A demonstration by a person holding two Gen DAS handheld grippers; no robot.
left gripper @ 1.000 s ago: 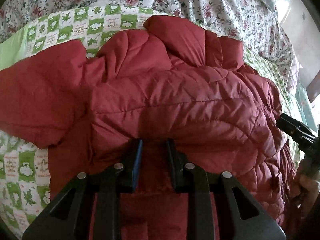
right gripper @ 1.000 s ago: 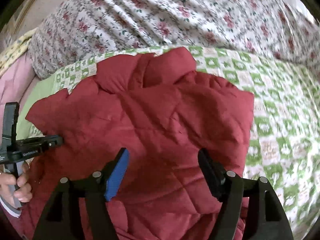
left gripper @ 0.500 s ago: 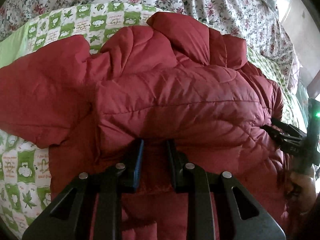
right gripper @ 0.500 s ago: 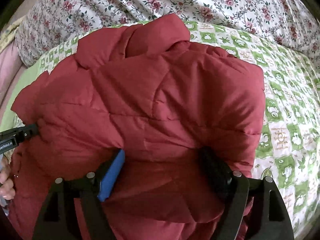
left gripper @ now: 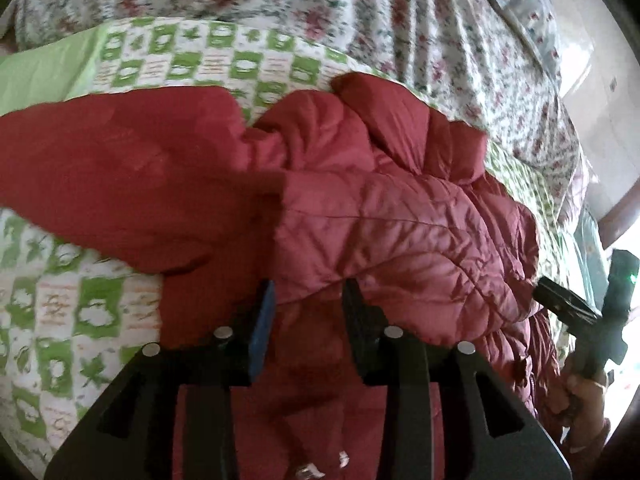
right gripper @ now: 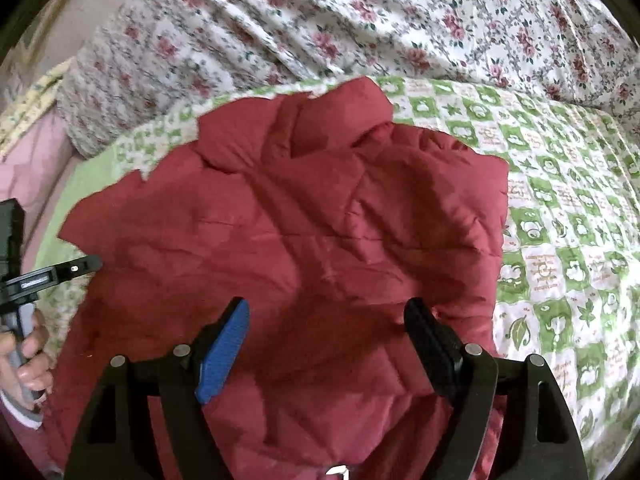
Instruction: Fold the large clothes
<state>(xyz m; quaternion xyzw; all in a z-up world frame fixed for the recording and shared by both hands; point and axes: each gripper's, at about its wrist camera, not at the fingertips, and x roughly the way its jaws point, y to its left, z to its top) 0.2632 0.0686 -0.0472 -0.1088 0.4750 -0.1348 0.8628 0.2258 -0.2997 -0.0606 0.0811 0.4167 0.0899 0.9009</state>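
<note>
A dark red quilted puffer jacket (left gripper: 392, 220) lies on the green-and-white checked bedspread (left gripper: 80, 312), its lower part doubled over toward the collar; one sleeve (left gripper: 120, 172) sticks out left. It also fills the right wrist view (right gripper: 304, 232). My left gripper (left gripper: 308, 300) has its jaws a little apart at the folded edge, with red fabric below them. My right gripper (right gripper: 326, 316) is wide open just above the jacket, holding nothing. Each gripper shows at the edge of the other's view: the right one (left gripper: 568, 304), the left one (right gripper: 76, 268).
A floral quilt (right gripper: 360, 24) is heaped along the far side of the bed. The checked bedspread (right gripper: 568, 248) stretches out right of the jacket. A pink cover (right gripper: 28, 168) lies at the far left. A wall and wooden frame (left gripper: 616, 216) are at the right.
My left gripper's jaws have opened from the fold and drawn back. My right gripper, open throughout, pushed in onto the jacket and has pulled back again.
</note>
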